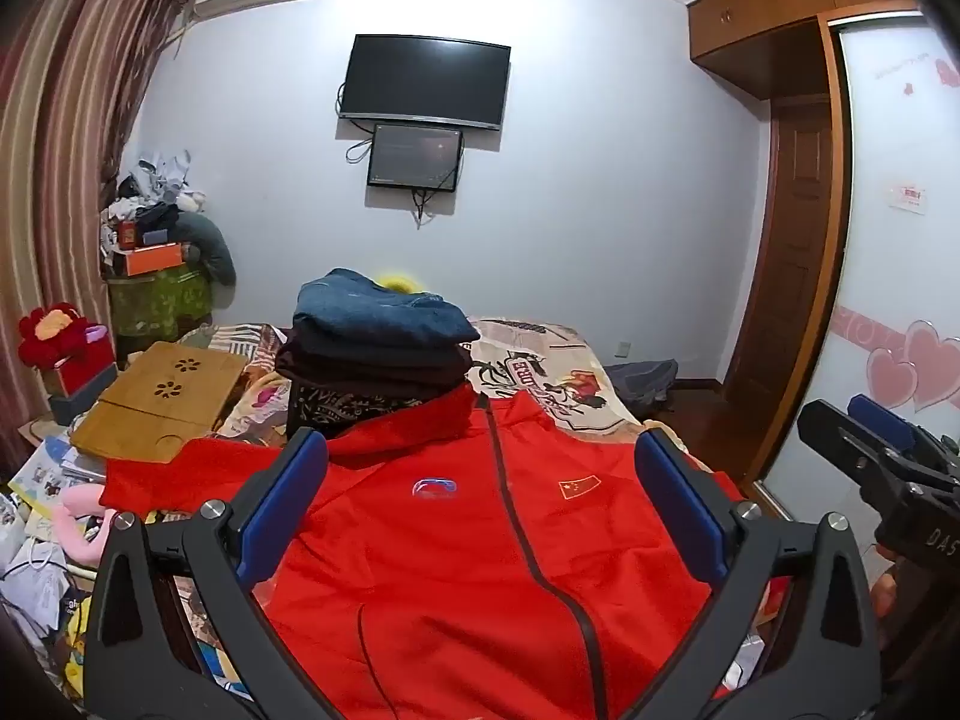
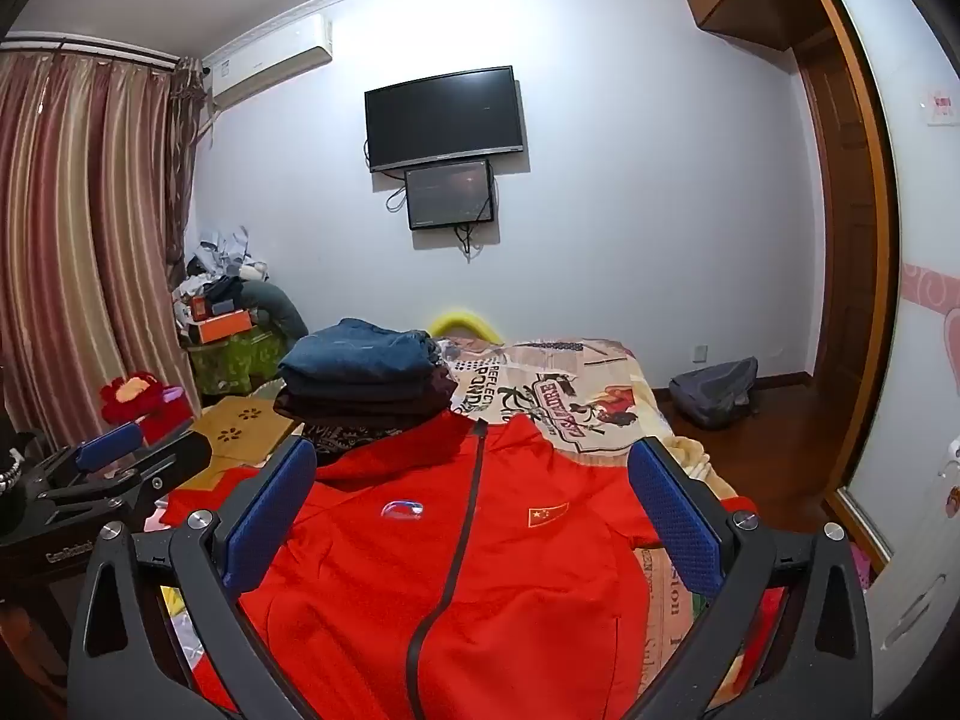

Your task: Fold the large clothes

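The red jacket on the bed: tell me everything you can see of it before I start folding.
The red jacket lies spread flat, front up, on the patterned bedspread, collar toward the far wall. A dark zip, closed, runs down its middle. One side of the chest bears a blue-and-white emblem, the other a small flag patch. The fabric looks smooth and synthetic, lightly rippled. One sleeve stretches out sideways toward the bamboo tray. The collar lies against the stack of folded clothes. Nothing grips it.

Jacket [image 1: 456,540] on bed [image 1: 570,384], clothes stack [image 1: 372,348] behind
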Motion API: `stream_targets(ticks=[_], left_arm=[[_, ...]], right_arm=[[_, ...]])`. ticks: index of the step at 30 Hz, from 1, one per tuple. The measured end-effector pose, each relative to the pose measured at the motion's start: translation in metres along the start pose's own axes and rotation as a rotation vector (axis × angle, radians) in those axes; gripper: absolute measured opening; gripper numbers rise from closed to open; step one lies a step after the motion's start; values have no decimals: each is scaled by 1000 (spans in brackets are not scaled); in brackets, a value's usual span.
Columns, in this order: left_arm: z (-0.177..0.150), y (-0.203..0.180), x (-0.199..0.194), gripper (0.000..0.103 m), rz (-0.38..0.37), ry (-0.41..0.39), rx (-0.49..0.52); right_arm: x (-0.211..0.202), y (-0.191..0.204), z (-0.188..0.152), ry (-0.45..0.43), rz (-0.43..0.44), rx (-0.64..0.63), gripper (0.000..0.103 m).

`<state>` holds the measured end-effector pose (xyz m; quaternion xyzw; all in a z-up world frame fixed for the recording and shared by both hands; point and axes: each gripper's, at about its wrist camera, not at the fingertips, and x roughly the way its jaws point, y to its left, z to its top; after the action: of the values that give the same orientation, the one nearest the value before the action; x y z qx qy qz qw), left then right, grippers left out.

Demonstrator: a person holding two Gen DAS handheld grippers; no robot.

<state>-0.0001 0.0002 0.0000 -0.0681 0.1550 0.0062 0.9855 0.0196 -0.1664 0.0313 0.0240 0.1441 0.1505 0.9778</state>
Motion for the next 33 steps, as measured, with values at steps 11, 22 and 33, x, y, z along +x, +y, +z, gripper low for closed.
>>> stream_targets(ticks=[11, 22, 33], left_arm=[[4, 16, 6, 103, 12, 21, -17], [-1, 10, 2, 103, 19, 15, -10], [-1, 7, 1, 103, 23, 9, -1]], right_arm=[[3, 5, 2, 4, -3, -7, 103], [6, 6, -5, 7, 1, 0, 103], [6, 9, -7, 8, 3, 1, 103]])
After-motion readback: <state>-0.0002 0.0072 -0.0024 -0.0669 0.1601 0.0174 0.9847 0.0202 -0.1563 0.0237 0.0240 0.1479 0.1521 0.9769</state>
